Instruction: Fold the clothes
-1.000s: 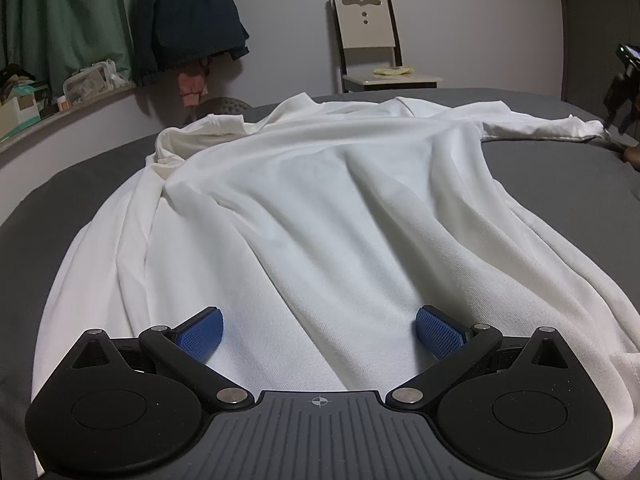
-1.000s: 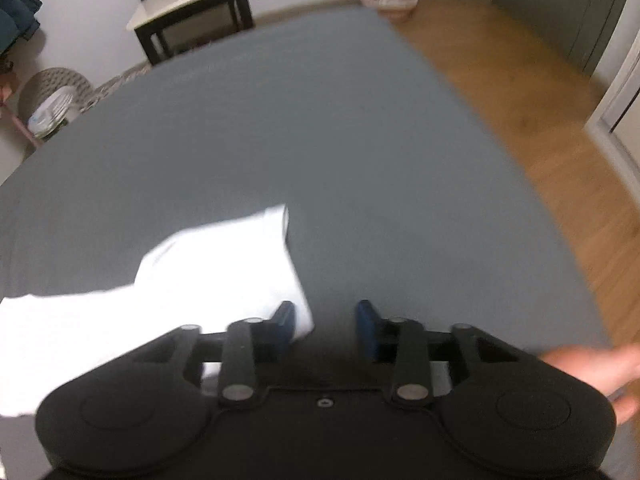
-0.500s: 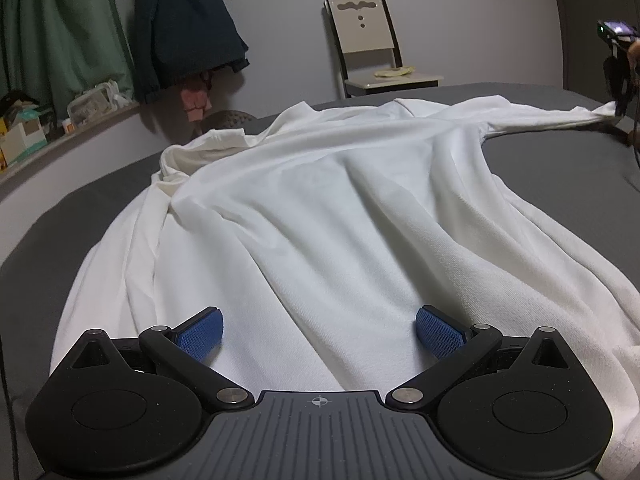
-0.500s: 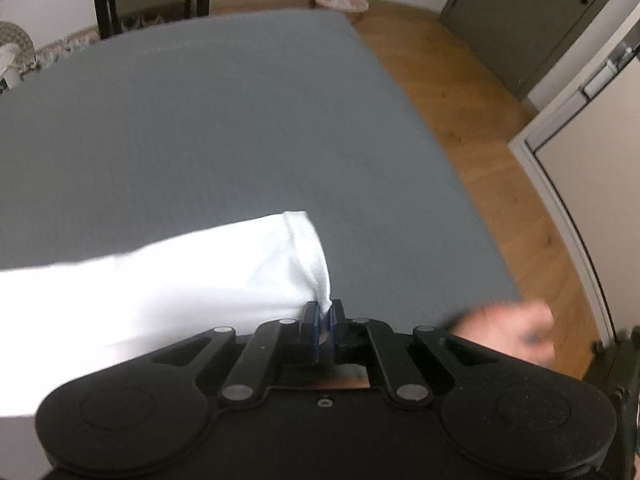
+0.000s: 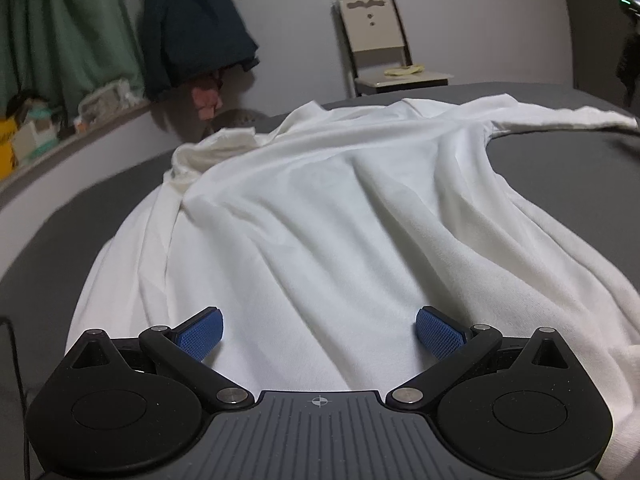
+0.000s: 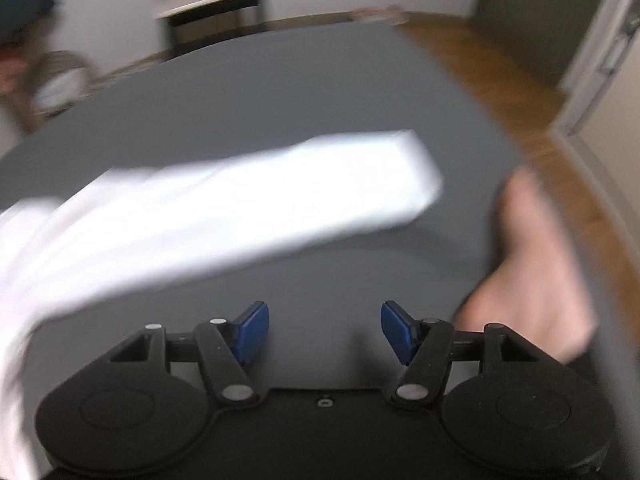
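From your left wrist view, the white shirt [image 5: 320, 208] lies spread over the grey bed [image 5: 52, 248], hem end nearest you, body rumpled in long soft ridges. The far left sleeve [image 5: 216, 144] is bunched in a heap, while the right sleeve [image 5: 560, 118] runs out straight and thin toward the bed's edge. Your left gripper [image 5: 319, 334] hovers over the hem with its fingers spread wide and nothing between them. The cloth looks like a thin, limp knit, matte and slightly nubbly; it will slump and drag rather than hold a crease. A chair [image 5: 384, 56] stands at the far wall.

From your right wrist view, much is motion-blurred. The straight sleeve [image 6: 248, 200] crosses the bed [image 6: 280, 92] as a flat white band ending in a squared cuff. Your right gripper [image 6: 324, 330] sits short of it, fingers wide apart and empty, over bare sheet. A hand [image 6: 536, 264] shows at the right, too blurred to read.

By my judgement you're at the laying-out stage: the shirt is opened up, not folded. One sleeve is straight, the other crumpled, so the next move likely calls for a light pinch on a thin edge and a slow pull to keep the knit from bunching.
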Tool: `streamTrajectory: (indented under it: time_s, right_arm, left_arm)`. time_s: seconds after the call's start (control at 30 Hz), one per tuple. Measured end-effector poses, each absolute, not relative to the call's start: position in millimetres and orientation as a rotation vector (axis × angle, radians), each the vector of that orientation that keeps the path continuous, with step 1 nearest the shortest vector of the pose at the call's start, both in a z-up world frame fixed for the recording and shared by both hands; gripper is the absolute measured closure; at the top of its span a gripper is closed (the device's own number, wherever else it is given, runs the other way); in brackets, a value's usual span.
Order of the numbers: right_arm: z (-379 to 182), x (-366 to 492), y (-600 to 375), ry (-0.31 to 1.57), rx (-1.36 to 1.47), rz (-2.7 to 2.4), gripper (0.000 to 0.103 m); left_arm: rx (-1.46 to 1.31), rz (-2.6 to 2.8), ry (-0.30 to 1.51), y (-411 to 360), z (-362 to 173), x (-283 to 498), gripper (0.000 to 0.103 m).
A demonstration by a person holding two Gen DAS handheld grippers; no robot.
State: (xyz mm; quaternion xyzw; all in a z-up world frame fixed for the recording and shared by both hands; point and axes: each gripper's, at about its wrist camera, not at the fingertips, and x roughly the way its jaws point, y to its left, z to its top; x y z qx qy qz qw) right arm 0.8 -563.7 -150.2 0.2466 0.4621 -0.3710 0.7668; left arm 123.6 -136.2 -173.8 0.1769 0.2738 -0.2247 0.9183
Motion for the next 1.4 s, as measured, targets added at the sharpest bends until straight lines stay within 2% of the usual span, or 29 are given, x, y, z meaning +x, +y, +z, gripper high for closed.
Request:
streamTrajectory:
  time_s: [0.17,0.23,0.4,0.6,0.73,0.83,1.03,1.2,1.23,1.37,1.4]
  right_arm:
    - [-169.4,-9.3,-410.8,1.005,0.487,-0.458,0.044]
    - [-171.3,-15.0,-356.3,1.004,0.447,-0.351,0.048]
    - [-163.1,-19.8,-287.9,1.067,0.3,-0.212,0.063]
    - [-148.5,-3.3,-228.8,1.182,0.084,-0.02,0.063]
    - [-154.2,-3.2,-216.5,1.151,0.068,0.079,0.063]
    - [-159.8,-5.6,-210.2,1.121,0.043,0.14,0.063]
    - [-168.3,-39.2,-167.3,0.989,-0.49,0.213,0.063]
    - [-188.0,-59.0,-140.8,0.822,-0.728,0.191,0.063]
    - [-194.4,-58.4,-136.6,0.814,-0.774,0.183,0.064]
    - [-212.0,-61.5,-129.5,0.774,-0.906,0.185,0.08]
    - [-212.2,-63.0,-130.0,0.758,-0.909,0.198,0.08]
  left_arm:
    - [0.297,-0.445,0.527,-97.1,-152.1,107.0,0.0]
    - [0.256,-0.432,0.522,-73.0,-143.4,102.9,0.0]
    - [0.052,-0.379,0.633,-28.4,-132.4,105.3,0.0]
    - [-0.014,-0.536,0.645,-28.2,-112.8,98.1,0.0]
    - [0.0,-0.65,0.66,-51.6,-114.7,94.7,0.0]
    - [0.062,-0.674,0.662,-70.5,-122.4,90.2,0.0]
    - [0.294,-0.805,0.614,-89.7,-116.0,80.3,0.0]
    - [0.582,-1.016,0.599,-111.3,-109.5,70.2,0.0]
    - [0.641,-1.048,0.605,-115.8,-110.8,68.2,0.0]
    - [0.777,-1.138,0.626,-122.5,-117.3,61.6,0.0]
    - [0.802,-1.157,0.633,-123.1,-119.4,60.3,0.0]
